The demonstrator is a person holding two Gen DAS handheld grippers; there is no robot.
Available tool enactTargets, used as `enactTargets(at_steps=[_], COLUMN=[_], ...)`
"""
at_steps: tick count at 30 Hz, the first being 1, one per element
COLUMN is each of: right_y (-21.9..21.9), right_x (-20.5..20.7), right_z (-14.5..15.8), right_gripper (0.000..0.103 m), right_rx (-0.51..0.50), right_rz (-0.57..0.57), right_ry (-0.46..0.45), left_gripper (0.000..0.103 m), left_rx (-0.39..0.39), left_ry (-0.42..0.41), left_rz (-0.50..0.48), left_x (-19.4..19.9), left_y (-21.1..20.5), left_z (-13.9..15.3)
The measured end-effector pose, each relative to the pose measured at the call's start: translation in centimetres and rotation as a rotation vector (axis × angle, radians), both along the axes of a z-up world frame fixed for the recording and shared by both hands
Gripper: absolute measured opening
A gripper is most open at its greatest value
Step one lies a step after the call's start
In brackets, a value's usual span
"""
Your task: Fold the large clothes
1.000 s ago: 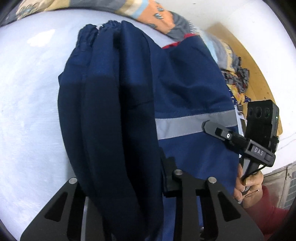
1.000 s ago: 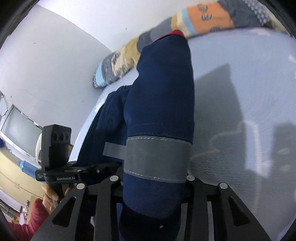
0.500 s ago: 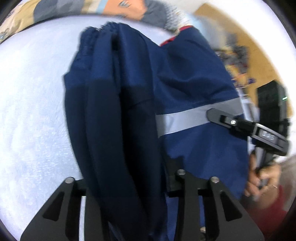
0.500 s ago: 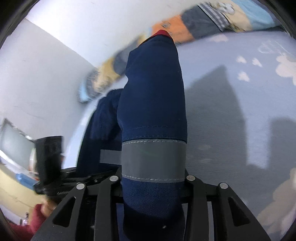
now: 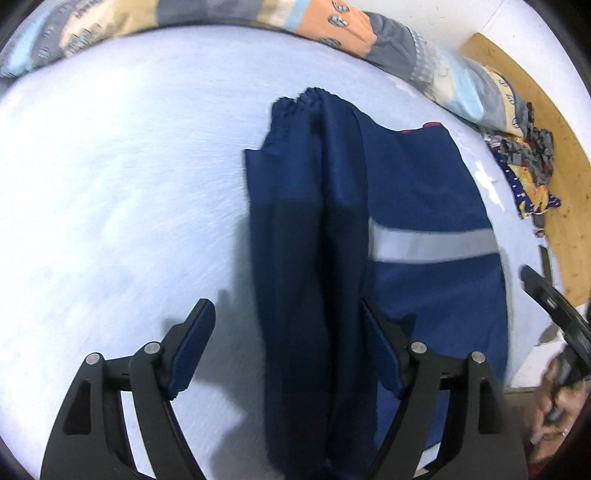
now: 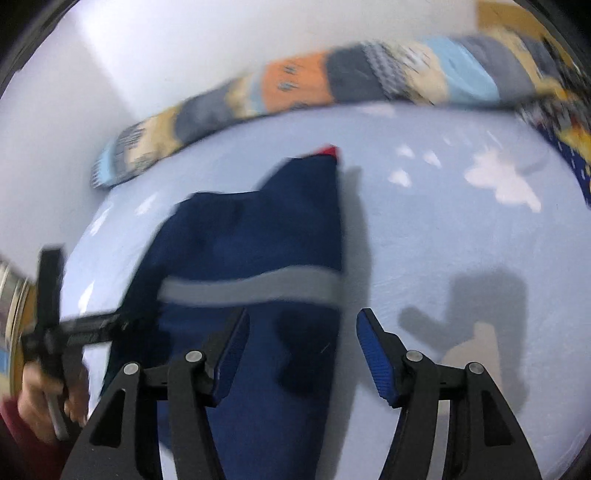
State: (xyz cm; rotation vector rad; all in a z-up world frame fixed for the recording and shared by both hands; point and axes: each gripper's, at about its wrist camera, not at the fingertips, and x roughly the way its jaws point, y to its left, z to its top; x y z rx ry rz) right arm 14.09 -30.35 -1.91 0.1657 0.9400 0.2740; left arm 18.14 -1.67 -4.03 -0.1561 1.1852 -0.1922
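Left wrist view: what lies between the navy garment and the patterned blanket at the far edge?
Only bare light-blue sheet separates the navy garment from the patterned blanket.

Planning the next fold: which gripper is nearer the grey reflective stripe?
Right. The right gripper sits just below the grey reflective stripe; the left gripper straddles the folded sleeves beside it.

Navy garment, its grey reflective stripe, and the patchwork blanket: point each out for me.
navy garment [image 5: 295,295]: left wrist view, on the dark folded sleeve.
grey reflective stripe [image 5: 432,243]: left wrist view, middle of the band.
patchwork blanket [image 6: 295,83]: right wrist view, on the orange patch.
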Motion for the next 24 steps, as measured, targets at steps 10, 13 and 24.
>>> enactTargets(at_steps=[10,13,24], right_y=[3.6,3.8,3.0], right_x=[-7.4,-6.8,-11.1], right_z=[-4.3,-5.9,-3.7], right_gripper=[0.030,0.025,0.028], right_rx=[-0.111,-0.163,-0.069], right_rz=[0.151,0.145,0.069], right_ry=[0.020,0.039,-0.058], left_gripper=[0.084,0.097,0.096], left_rx=[0.506,0.499,0.348], left_ry=[-0.273,-0.243,-0.445], left_rz=[-0.063,-0.008,0.095], left_x=[-6.2,-5.1,-12.7], left_y=[-5.1,-3.7,-2.7], left_z=[-0.4,-1.8,2.4])
